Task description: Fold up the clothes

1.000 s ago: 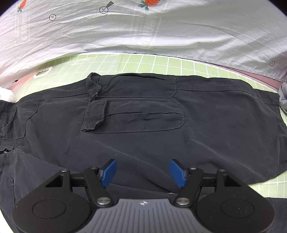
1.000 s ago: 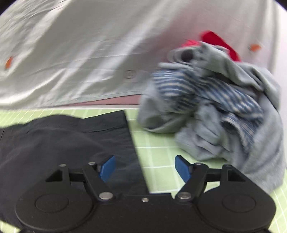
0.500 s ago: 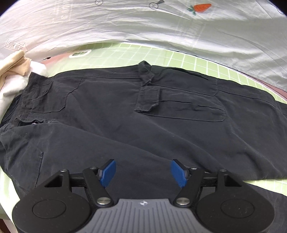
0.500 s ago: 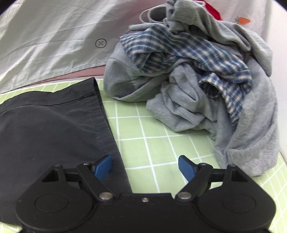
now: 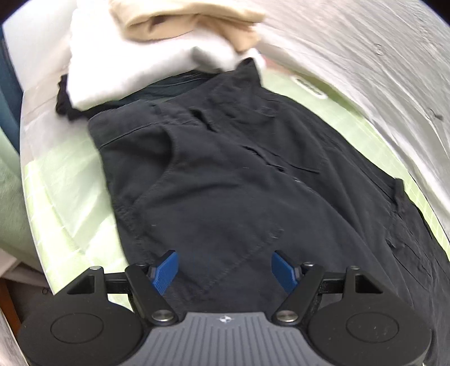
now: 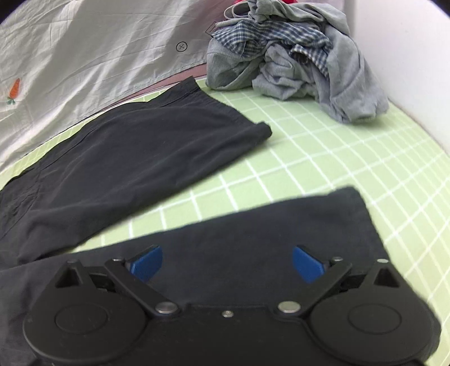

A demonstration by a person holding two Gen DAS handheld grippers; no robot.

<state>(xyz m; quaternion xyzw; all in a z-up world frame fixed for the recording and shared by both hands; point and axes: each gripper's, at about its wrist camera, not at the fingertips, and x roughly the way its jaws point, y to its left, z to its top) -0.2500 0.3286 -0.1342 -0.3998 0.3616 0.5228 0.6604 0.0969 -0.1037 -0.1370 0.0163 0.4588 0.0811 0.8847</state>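
Black cargo trousers (image 5: pixel 253 183) lie spread flat on the green gridded mat (image 6: pixel 351 157) on the tabletop, waist end toward the left, two legs (image 6: pixel 135 157) running right and splayed apart, near leg's hem (image 6: pixel 332 214) just ahead of the right claw (image 6: pixel 227 263). Left claw (image 5: pixel 223 269) hangs over the seat/hip area near the waistband, jaws wide and have just been opening a bit more, nothing between the pads, only cloth below them. Right claw's jaws also have just been opening, now very wide, empty, poised over the near leg close to the hem. Folded stack, white piece (image 5: pixel 135 56) with a tan one (image 5: pixel 185 17) on top, sits just beyond the waist end, touching or overlapping the waistband edge, can't tell which. Unfolded heap of grey and checked clothes (image 6: pixel 295 53) sits past the far leg's hem, apart from it. Pale sheet with carrot print (image 6: pixel 84 56) at the back. Step in hand, as I read it: lining up both claws to grab the near side of the trousers for the first lengthwise fold. Next move calls for dropping both claws to pinch the near edge, left at waistband, right at hem, then carrying the near leg over onto the far leg, edges matched, clear of the stack
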